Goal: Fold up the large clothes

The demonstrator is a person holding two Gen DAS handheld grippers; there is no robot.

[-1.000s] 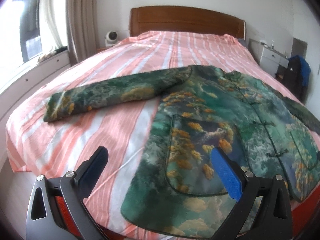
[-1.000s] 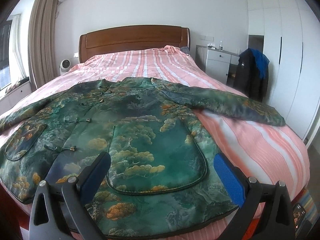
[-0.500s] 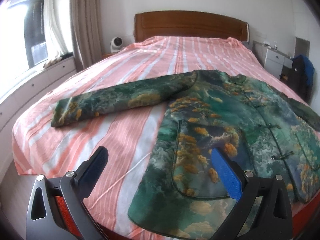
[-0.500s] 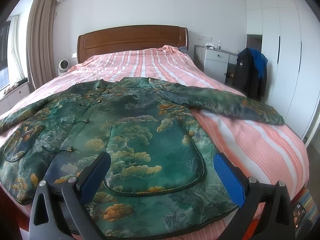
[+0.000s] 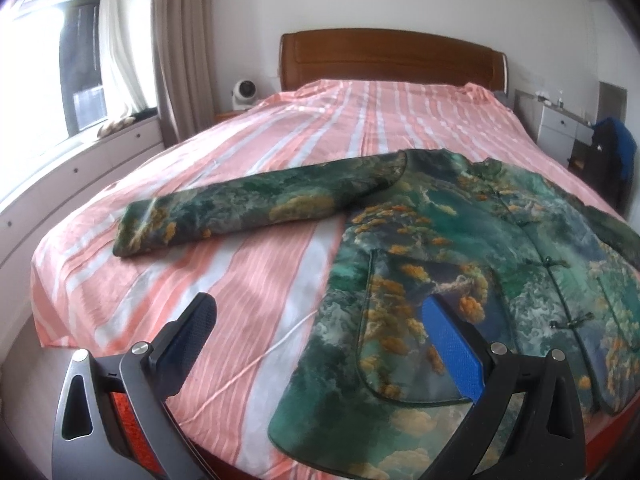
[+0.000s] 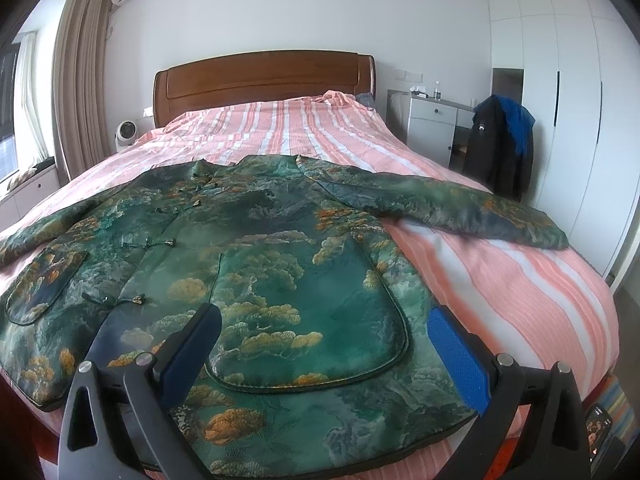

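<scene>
On the bed (image 6: 500, 280) lies a soft, quilted-looking jacket (image 6: 280, 272); probably floppy, so pinch a sleeve cuff (image 5: 136, 232). Left claw (image 5: 320, 344) and right claw (image 6: 324, 348) gape wide, empty.

I see a bed with a pink-and-white striped sheet (image 5: 248, 280) and a wooden headboard (image 6: 264, 80) at twelve o'clock. A small white fan (image 5: 244, 94) sits at eleven o'clock, curtains (image 5: 180, 48) beside it. A dark jacket (image 6: 500, 144) hangs at two o'clock near white wardrobes (image 6: 576, 92).
</scene>
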